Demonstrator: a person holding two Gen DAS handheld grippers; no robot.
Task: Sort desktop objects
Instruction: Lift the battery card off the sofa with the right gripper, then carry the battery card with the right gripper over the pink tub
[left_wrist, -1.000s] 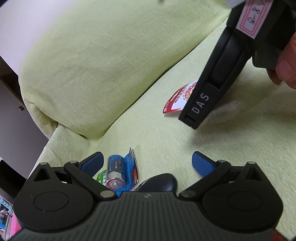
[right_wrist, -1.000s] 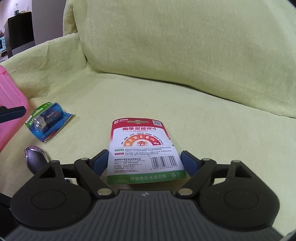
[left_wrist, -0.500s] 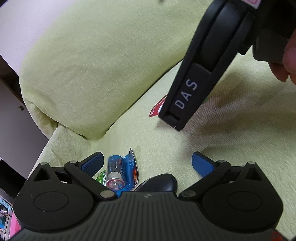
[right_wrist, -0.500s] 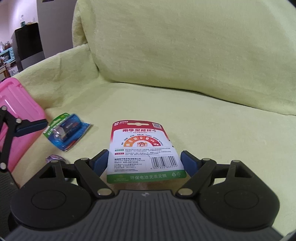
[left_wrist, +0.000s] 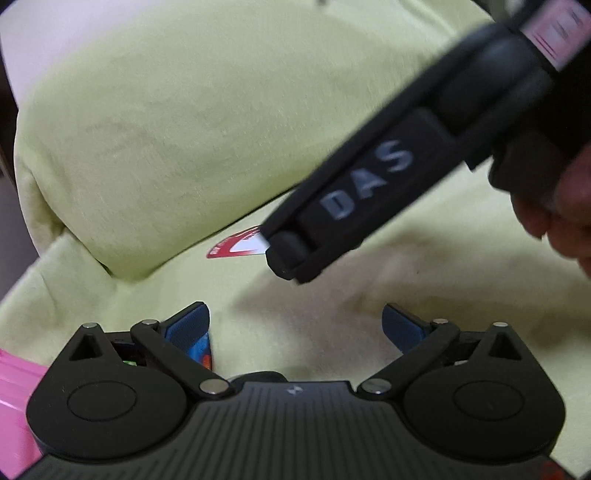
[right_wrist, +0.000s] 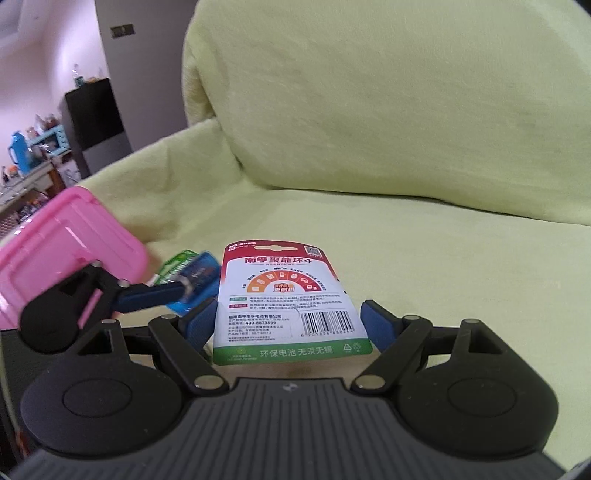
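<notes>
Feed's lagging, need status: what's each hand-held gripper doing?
Left hand-held gripper: open, empty.
Right hand-held gripper: closed on battery card.

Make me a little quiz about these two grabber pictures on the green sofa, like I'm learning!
1. True or false: the left gripper stands open with nothing between its fingers.
2. What is the right gripper holding? A) a silver spoon B) a red-and-white battery card C) a yellow cup
3. What colour is the plastic box beside the blue battery blister pack?
Key: 1 true; 2 B; 3 pink.
</notes>
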